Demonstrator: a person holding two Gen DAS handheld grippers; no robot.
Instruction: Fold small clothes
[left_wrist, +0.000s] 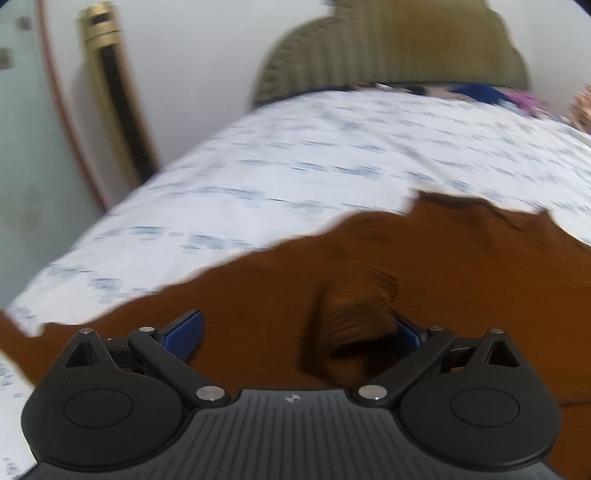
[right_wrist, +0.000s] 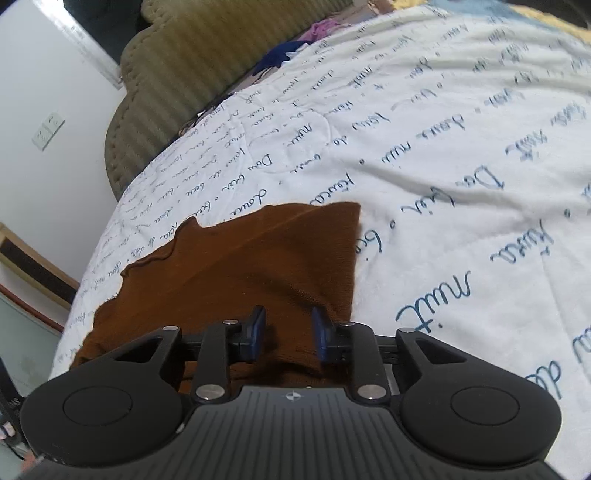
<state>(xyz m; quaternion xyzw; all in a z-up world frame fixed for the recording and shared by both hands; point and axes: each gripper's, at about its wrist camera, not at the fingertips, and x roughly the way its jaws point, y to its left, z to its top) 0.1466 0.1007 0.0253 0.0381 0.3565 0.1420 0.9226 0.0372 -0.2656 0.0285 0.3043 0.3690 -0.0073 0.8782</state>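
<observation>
Left gripper (left_wrist: 295, 334): jaws spread wide, poised just above the one brown garment (left_wrist: 461, 266). A ribbed brown fold (left_wrist: 354, 314) rises against the right-hand blue pad (left_wrist: 406, 334) and hides most of it; whether that pad touches the fold cannot be told (the frame is motion-blurred). The left-hand pad is bare, and nothing is pinched.

Right gripper (right_wrist: 288, 334): jaws brought in to a narrow gap, the two blue pads (right_wrist: 258, 325) facing each other, brown cloth showing in the gap and beneath. Whether the pads press on the cloth cannot be told.

The brown garment (right_wrist: 240, 266) lies flat on the white bedcover (right_wrist: 443, 184) printed with blue script, at the near edge below both grippers.

Right wrist view only: the garment's square far corner, its wavy hem at left, a diagonal crease, legible script, and a wall socket plate (right_wrist: 48, 131). Left wrist view only: the raised ribbed fold and a tall gold-and-black upright object (left_wrist: 107, 85) by the wall.

Both views: one olive ribbed headboard (left_wrist: 391, 48), with blue and purple clothes (left_wrist: 498, 94) heaped at its foot.

Counts: two grippers, one brown garment, one bedcover, one headboard.
</observation>
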